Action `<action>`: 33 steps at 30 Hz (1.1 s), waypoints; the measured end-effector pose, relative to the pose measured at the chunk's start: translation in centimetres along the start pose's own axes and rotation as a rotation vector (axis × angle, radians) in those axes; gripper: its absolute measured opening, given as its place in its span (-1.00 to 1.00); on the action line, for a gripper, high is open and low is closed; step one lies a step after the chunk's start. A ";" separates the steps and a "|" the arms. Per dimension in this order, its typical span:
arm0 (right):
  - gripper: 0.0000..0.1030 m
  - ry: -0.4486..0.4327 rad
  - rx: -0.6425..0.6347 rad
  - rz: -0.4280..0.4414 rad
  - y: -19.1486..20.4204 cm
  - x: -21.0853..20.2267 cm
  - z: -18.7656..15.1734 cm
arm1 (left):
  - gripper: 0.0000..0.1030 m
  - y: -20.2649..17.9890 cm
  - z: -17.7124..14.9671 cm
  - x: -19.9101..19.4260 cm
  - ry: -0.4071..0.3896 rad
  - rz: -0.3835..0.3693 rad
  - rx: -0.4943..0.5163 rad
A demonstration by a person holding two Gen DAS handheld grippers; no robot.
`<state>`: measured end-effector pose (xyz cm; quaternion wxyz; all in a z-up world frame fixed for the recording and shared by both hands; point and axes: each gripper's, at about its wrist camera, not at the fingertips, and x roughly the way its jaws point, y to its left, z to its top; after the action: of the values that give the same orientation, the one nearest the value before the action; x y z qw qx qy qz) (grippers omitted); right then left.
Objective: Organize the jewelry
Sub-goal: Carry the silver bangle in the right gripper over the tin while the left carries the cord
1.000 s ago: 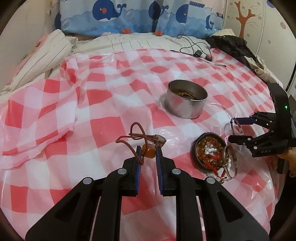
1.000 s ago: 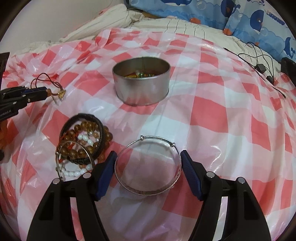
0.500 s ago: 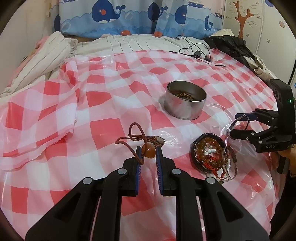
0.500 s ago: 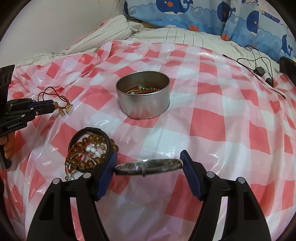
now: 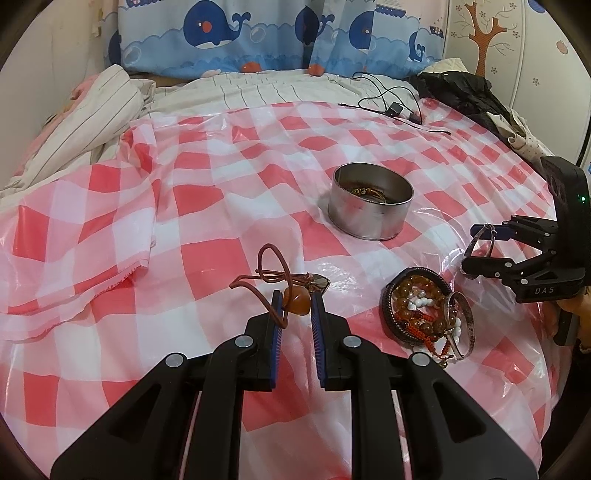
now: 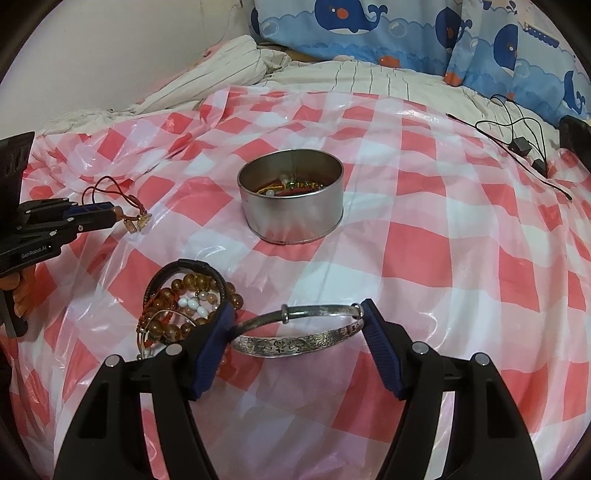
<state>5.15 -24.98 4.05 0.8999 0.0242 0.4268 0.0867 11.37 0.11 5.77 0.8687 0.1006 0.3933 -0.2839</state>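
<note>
My left gripper (image 5: 296, 306) is shut on the amber bead (image 5: 295, 301) of a red-cord necklace (image 5: 273, 271), just above the checked cloth; the cord loops ahead of the fingers. My right gripper (image 6: 297, 317) is shut on an engraved silver bangle (image 6: 295, 347), held tilted off the cloth. A round metal tin (image 6: 291, 218) with several jewelry pieces inside stands beyond it. A pile of beaded bracelets (image 6: 184, 302) lies at the right gripper's left finger. The left wrist view shows the tin (image 5: 369, 221), the pile (image 5: 424, 306) and the right gripper (image 5: 476, 247) with the bangle (image 5: 470, 246).
The red-and-white plastic cloth (image 5: 207, 258) covers a bed. A black cable with an adapter (image 6: 521, 144) lies at the back right. Striped bedding (image 5: 81, 122) and whale-print pillows (image 5: 258, 33) line the back. Dark clothing (image 5: 461, 92) is heaped at the far right.
The right gripper has raised the silver bangle from lying flat on the cloth; it went edge-on and now hangs tilted. The left gripper and its necklace have stayed put.
</note>
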 end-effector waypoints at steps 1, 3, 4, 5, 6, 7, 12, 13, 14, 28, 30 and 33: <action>0.32 0.000 0.002 0.002 0.0 0.0 0.0 | -0.73 0.0 0.0 0.0 -0.001 0.000 0.000; 0.32 -0.001 0.000 0.003 0.1 0.0 0.0 | -0.73 0.0 0.0 0.0 -0.001 0.000 0.000; 0.32 -0.003 -0.001 0.004 0.1 0.0 0.0 | -0.73 0.0 0.1 0.0 -0.001 -0.001 0.001; 0.32 -0.004 -0.001 0.004 0.1 0.0 -0.1 | -0.73 0.0 0.0 0.0 -0.001 -0.001 0.000; 0.32 -0.006 -0.002 0.005 0.1 0.0 0.0 | -0.73 0.0 0.1 -0.1 -0.004 -0.003 0.000; 0.32 -0.008 -0.001 0.005 0.1 -0.1 0.0 | -0.73 0.0 0.2 -0.1 -0.006 -0.003 0.000; 0.32 -0.016 0.008 0.016 0.1 -0.2 0.1 | -0.73 -0.1 0.6 -0.3 -0.017 -0.012 -0.005; 0.32 -0.017 0.013 0.023 0.1 -0.2 0.2 | -0.73 -0.2 0.5 -0.3 -0.018 -0.013 -0.005; 0.32 -0.017 0.016 0.031 0.1 -0.1 0.3 | -0.73 -0.3 0.7 -0.3 -0.018 -0.014 -0.004; 0.32 -0.079 0.074 0.083 -0.8 -1.6 1.8 | -0.73 -5.4 5.8 1.2 -0.049 -0.117 0.067; 0.32 -0.081 0.081 0.085 -1.0 -1.6 1.9 | -0.73 -6.2 7.1 1.8 -0.060 -0.137 0.074; 0.32 -0.082 0.094 0.090 -1.4 -1.5 2.0 | -0.73 -7.0 9.0 2.7 -0.073 -0.169 0.070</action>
<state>5.98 -26.58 6.33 0.9098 0.0891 0.3914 0.1057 14.44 -10.34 10.17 0.8513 0.0868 0.3583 -0.3734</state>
